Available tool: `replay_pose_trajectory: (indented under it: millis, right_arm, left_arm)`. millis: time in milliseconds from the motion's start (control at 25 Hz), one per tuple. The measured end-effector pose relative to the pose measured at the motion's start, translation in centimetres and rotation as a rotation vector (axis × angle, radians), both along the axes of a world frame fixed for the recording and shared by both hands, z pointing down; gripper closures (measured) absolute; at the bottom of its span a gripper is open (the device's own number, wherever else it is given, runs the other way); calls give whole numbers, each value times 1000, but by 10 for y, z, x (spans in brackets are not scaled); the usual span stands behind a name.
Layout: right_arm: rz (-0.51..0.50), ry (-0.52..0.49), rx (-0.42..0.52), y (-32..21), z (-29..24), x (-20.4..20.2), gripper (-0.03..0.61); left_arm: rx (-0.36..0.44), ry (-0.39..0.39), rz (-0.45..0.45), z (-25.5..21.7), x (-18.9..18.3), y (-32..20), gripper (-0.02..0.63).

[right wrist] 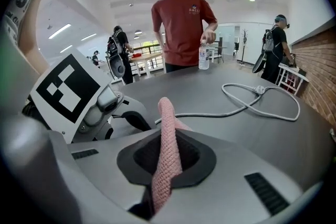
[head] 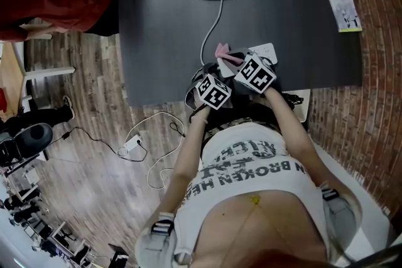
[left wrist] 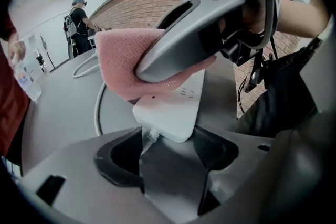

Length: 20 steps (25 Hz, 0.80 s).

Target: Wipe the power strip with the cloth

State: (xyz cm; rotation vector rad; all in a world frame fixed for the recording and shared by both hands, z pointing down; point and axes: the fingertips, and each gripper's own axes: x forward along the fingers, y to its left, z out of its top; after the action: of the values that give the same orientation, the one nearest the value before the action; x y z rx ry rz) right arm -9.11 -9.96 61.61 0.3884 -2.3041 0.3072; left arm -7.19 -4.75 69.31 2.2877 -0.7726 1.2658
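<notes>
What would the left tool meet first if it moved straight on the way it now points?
Probably the near end of the white power strip, which lies just ahead of the left tool, in line with its open jaws. The pink cloth lies farther along the strip.

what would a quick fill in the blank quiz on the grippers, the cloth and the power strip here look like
1. The right gripper is shut on the ____ cloth.
2. The left gripper is ____, with the end of the white power strip right at its jaws.
3. The person behind the table wears a shirt coloured ____.

Missing words: pink; open; red.
</notes>
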Motion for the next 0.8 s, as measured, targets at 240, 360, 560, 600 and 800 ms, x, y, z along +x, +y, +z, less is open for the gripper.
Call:
replay_pose_trajectory:
  millis: [240, 360, 560, 600, 800]
  right_arm:
    - [-83, 47, -73, 13, 27, -6, 561]
    - [-92, 56, -104, 17, 38, -7, 561]
    - [-74, 18, -101, 9, 40, -11, 561]
    - [-70, 19, -104, 9, 40, -10, 561]
    - [-68, 43, -84, 12, 39, -12, 561]
  left_arm:
    - [-27, -3, 49, 4, 6, 0, 325]
    - [-23, 15, 57, 4, 6, 1, 324]
    - [-15, 28, 50, 5, 6, -2, 324]
    - [-18, 24, 50, 5, 6, -3, 324]
    - [-23, 21, 51, 4, 3, -2, 324]
